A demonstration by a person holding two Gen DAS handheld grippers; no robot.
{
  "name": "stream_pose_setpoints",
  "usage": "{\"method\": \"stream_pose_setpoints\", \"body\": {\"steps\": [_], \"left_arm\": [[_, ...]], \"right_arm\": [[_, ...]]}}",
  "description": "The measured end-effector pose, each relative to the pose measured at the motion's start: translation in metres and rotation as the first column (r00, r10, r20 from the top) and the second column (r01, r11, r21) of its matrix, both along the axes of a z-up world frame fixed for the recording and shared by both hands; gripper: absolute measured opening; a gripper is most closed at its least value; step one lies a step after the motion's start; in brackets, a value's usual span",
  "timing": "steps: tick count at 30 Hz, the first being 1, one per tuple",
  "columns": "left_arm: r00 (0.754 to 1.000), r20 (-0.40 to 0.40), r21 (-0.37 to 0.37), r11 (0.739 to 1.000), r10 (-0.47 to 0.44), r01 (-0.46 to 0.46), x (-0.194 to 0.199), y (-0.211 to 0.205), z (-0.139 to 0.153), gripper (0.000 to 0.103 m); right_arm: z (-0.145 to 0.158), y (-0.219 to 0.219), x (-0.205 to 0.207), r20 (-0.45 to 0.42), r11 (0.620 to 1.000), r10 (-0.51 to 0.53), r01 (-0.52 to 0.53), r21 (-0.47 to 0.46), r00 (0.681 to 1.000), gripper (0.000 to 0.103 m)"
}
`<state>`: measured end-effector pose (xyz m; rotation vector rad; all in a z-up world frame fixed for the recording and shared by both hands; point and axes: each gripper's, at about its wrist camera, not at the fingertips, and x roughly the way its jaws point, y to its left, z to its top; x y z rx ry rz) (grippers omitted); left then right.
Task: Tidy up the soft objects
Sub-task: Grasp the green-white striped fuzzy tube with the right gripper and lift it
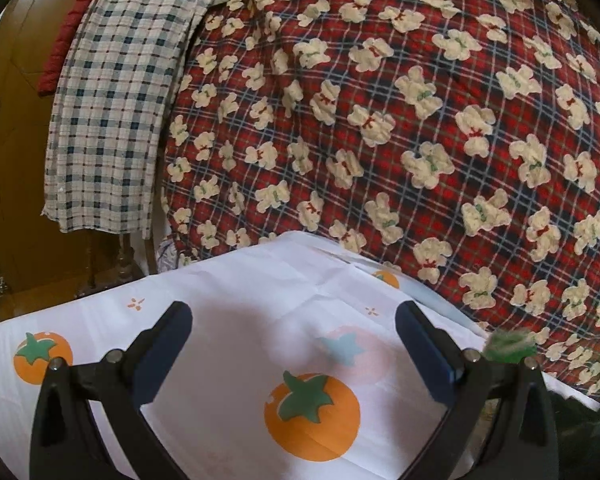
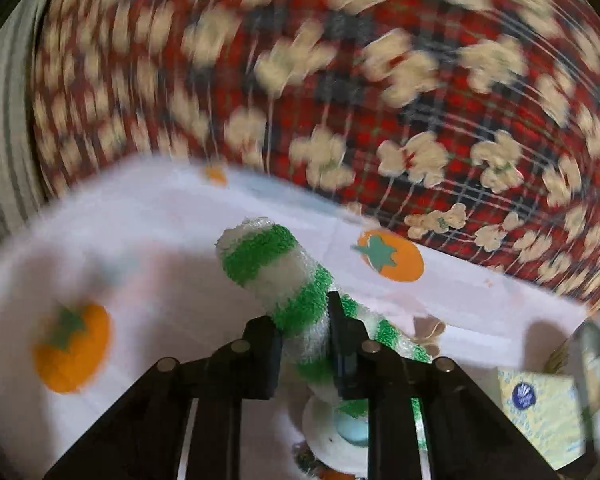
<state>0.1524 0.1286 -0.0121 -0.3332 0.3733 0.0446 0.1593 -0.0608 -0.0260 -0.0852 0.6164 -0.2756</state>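
My right gripper (image 2: 305, 340) has its fingers pinched on the green-striped sock (image 2: 276, 276), whose long axis runs ahead and leftward beyond them over the persimmon cloth (image 2: 148, 220). My left gripper (image 1: 294, 314) gapes wide, empty, the sock off its right finger.

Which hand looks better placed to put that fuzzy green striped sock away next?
Probably the right: its tool is already shut on the green striped sock. The left tool stands open and empty above the white cloth.
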Motion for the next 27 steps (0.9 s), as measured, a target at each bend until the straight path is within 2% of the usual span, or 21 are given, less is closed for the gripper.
{"method": "stream_pose_setpoints", "body": {"steps": [2,3,5,8,11,14,18,20,23,24,27], "left_arm": [[0.999,0.019,-0.002,0.999,-0.035,0.035,-0.002,-0.003,0.002,0.103],[0.998,0.027,0.002,0.998,-0.055,0.055,-0.003,-0.006,0.002,0.103],[0.993,0.041,0.026,0.994,-0.109,0.108,-0.006,-0.014,0.004,0.103],[0.971,0.054,0.039,0.972,-0.233,0.231,-0.008,-0.027,0.006,0.103],[0.928,0.047,0.049,0.929,-0.369,0.367,-0.012,-0.046,0.005,0.103],[0.872,0.025,0.119,0.868,-0.488,0.483,-0.02,-0.073,0.005,0.103],[0.812,0.022,0.236,0.792,-0.584,0.563,-0.035,-0.1,0.007,0.103],[0.753,-0.006,0.26,0.726,-0.658,0.637,-0.04,-0.113,0.006,0.103],[0.689,-0.071,0.332,0.635,-0.721,0.698,-0.049,-0.14,0.001,0.103],[0.661,-0.11,0.335,0.598,-0.742,0.728,-0.048,-0.151,-0.002,0.103],[0.596,-0.229,0.345,0.509,-0.77,0.789,-0.043,-0.181,-0.012,0.103]], "right_arm": [[0.025,-0.019,-0.031,0.148,0.982,0.041,-0.067,0.179,0.988,0.021],[0.033,-0.024,-0.04,0.19,0.97,0.047,-0.09,0.225,0.981,0.022],[0.055,-0.04,-0.071,0.308,0.92,0.069,-0.179,0.347,0.949,0.021],[0.071,-0.061,-0.108,0.398,0.875,0.06,-0.24,0.421,0.916,0.021],[0.075,-0.083,-0.14,0.438,0.836,0.056,-0.281,0.471,0.897,0.021],[0.073,-0.092,-0.159,0.454,0.838,0.057,-0.29,0.462,0.889,0.021],[0.07,-0.111,-0.173,0.477,0.827,0.033,-0.292,0.48,0.878,0.021],[0.068,-0.117,-0.175,0.472,0.814,0.022,-0.29,0.503,0.881,0.021],[0.065,-0.123,-0.178,0.457,0.796,0.007,-0.282,0.535,0.889,0.021],[0.066,-0.124,-0.182,0.458,0.787,0.003,-0.285,0.548,0.889,0.021],[0.069,-0.123,-0.186,0.461,0.785,-0.001,-0.285,0.55,0.888,0.022]]}}
